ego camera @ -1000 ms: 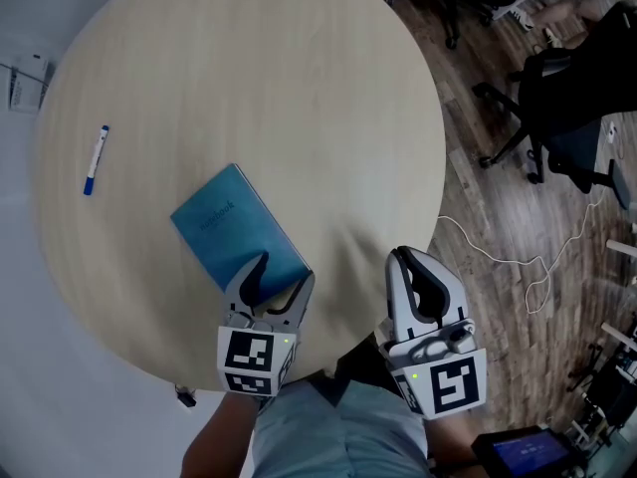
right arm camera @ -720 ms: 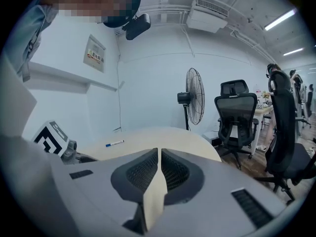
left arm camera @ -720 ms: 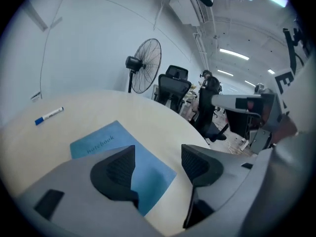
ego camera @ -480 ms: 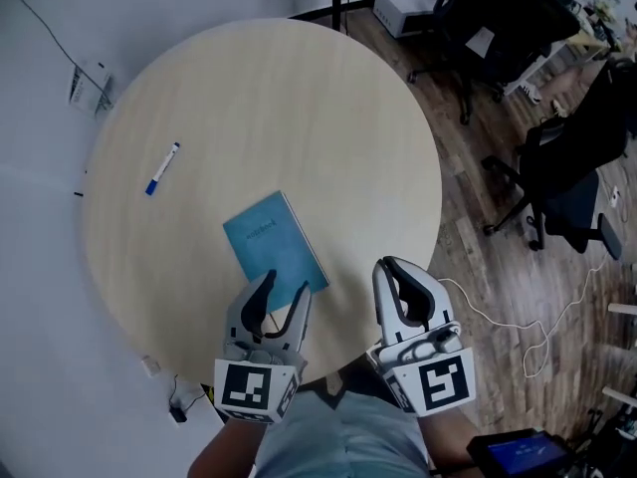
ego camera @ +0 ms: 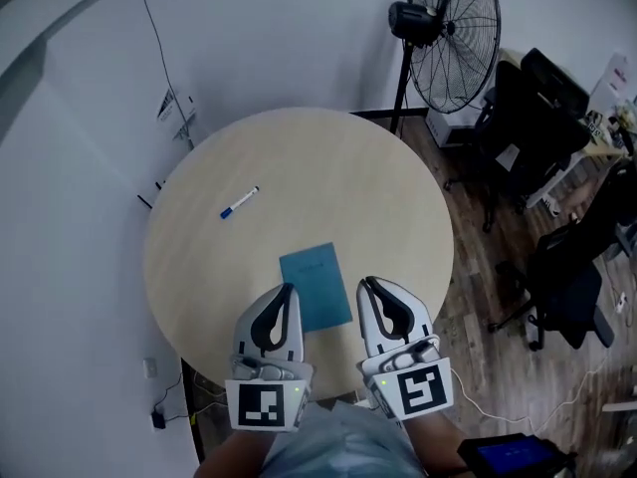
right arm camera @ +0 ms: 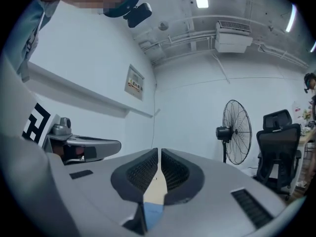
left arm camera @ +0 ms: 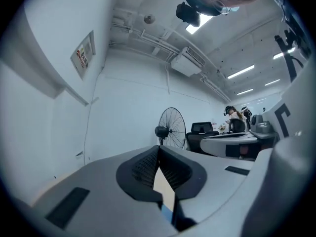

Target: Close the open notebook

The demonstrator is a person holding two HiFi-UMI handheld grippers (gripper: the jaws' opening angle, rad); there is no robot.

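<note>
While the left gripper point(ego camera: 287, 289), its jaws just closed on nothing, and the right gripper point(ego camera: 366, 283), jaws likewise together and empty, hover at lower centre, the blue notebook point(ego camera: 316, 277) lies already shut between their tips on the round table point(ego camera: 348, 177), long axis up-frame, about equally near both.

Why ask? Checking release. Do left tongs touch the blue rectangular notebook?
Apart. Left gripper view: just-closed left tongs point level, empty; blue rectangular notebook lies below.
</note>
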